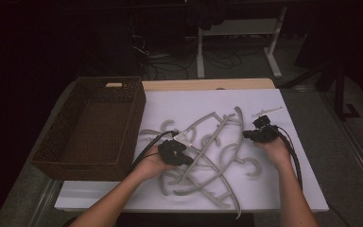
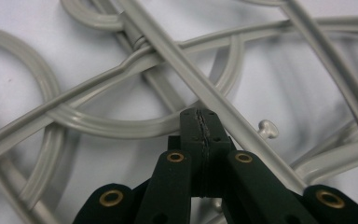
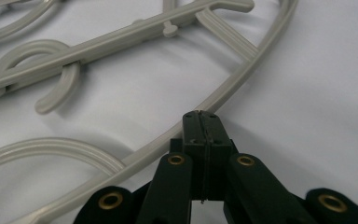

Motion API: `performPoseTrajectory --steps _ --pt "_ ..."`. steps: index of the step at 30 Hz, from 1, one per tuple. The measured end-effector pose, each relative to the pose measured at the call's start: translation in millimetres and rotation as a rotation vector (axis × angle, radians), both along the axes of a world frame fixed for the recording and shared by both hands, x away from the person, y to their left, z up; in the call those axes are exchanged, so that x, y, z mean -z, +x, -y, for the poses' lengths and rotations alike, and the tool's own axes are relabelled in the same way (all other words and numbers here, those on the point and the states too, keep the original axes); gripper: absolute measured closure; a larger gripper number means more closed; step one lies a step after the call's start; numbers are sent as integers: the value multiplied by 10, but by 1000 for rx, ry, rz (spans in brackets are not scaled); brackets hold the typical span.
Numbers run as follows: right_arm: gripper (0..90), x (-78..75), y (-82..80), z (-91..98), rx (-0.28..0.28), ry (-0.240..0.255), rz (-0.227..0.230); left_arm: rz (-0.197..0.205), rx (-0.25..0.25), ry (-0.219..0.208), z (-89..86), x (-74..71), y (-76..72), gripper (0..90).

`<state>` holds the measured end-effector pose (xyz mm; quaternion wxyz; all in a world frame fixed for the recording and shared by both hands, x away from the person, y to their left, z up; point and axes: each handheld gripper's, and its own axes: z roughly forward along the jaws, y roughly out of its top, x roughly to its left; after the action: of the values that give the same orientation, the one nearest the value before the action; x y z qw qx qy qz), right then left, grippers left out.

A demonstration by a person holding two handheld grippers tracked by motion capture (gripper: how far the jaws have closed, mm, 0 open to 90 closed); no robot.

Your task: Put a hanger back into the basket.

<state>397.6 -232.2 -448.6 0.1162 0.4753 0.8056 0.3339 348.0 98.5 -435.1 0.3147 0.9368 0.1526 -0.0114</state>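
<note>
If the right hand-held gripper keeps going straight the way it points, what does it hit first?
Probably the long curved arm of a grey hanger, which crosses just ahead of the shut right hand-held gripper; depth is hard to judge, so it may pass slightly above it.

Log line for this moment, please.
left gripper shut, empty | right gripper shut, empty | grey hangers tangled on table | basket left
</note>
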Motion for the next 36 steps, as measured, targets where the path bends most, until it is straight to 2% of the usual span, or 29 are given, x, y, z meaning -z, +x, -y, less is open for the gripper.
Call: performPoseTrajectory --steps 5,8,13,16,19,25,28,33,35,36 --pt "887 1 60 -112 -5 -13 11 11 -4 -3 0 1 -12 885" --pt "780 -42 9 -107 19 -20 15 23 -31 -27 -48 -37 12 829" --pt "599 -193 -176 -122 48 -16 15 35 -80 -66 -146 -107 55 708" --pt "542 -265 -287 -172 52 -5 8 32 -120 -94 -224 -150 79 623" --pt "497 -277 -345 -257 49 -10 4 27 -132 -108 -260 -157 79 555" --pt "447 -257 -261 -451 57 7 2 30 -150 -110 -301 -153 76 445" --pt "433 -261 -207 -579 50 19 -4 24 -167 -128 -339 -158 87 397" --pt "428 -257 -105 -800 41 48 -14 24 -179 -137 -367 -163 81 346" --pt "420 -254 -84 -848 37 45 -20 23 -180 -141 -380 -169 78 339" --pt "414 -237 -21 -918 47 49 -26 23 -182 -142 -390 -172 80 336"
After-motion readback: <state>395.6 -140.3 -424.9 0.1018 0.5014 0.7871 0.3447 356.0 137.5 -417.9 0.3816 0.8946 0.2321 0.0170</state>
